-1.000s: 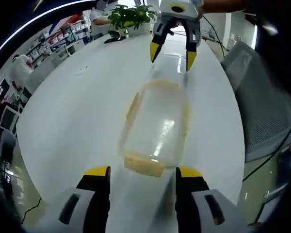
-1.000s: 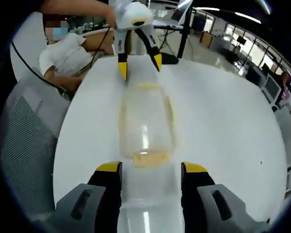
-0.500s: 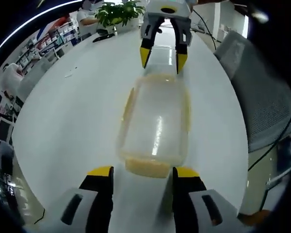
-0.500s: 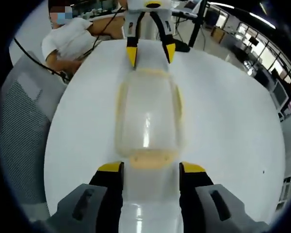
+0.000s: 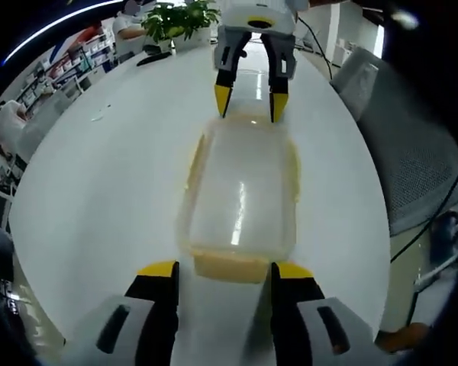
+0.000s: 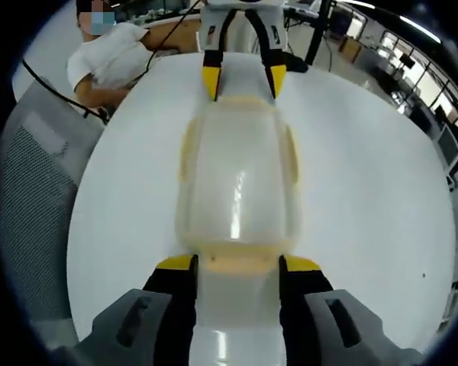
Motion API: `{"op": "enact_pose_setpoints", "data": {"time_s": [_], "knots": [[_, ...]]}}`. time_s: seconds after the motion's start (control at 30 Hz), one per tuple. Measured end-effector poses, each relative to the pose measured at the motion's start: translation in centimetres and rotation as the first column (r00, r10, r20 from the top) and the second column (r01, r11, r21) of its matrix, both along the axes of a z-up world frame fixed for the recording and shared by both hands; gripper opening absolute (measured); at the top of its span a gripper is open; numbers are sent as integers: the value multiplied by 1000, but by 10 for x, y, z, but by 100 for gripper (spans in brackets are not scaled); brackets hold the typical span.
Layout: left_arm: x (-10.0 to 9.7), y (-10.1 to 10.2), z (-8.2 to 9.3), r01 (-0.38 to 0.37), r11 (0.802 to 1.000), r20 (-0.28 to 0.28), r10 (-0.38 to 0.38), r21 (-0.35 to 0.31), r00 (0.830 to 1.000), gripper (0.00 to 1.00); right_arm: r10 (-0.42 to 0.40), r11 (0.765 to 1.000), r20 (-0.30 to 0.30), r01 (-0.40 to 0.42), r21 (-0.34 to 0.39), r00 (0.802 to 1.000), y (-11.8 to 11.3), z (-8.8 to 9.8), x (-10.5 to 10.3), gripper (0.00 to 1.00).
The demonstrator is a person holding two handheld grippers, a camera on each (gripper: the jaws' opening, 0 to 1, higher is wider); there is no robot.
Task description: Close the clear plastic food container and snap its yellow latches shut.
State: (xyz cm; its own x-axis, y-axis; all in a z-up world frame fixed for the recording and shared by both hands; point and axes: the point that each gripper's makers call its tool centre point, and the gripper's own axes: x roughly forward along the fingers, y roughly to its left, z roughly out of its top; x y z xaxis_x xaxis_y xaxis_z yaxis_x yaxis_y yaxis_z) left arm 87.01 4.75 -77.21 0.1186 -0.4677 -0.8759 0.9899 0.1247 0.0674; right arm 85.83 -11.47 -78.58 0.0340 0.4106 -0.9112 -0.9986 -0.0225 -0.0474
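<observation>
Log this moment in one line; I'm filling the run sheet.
stage: closing in on end latches | container: lid on, on white table | left tool: open, at near end | right tool: open, at opposite end

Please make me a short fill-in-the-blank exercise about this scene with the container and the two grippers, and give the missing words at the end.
1. The clear container rests on a round table whose colour is ____.
2. The container's latches are ____ in colour.
3. In the left gripper view, the right gripper stands at the container's ____ end.
4. Beyond the table stands a potted ____ with green leaves.

Missing words: white; yellow; far; plant
</observation>
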Motion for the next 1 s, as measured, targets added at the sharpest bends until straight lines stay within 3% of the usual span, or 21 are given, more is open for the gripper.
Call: {"op": "enact_pose_setpoints", "data": {"time_s": [0.17,0.47,0.5,1.0], "knots": [[-6,-2,-10,44,999,-33,-44,23,998,42,-4,1000,-9,4,4,1000,1,-2,1,39],[-8,-5,-8,106,994,-47,-105,23,993,39,-14,1000,-36,14,4,999,2,-3,0,38],[-8,-4,-7,109,994,-48,-107,26,993,34,1,1000,-35,-1,5,999,2,-3,-1,38],[-16,-2,-5,94,994,-67,-90,55,994,33,-10,1000,-49,11,16,999,0,0,-6,36]]}}
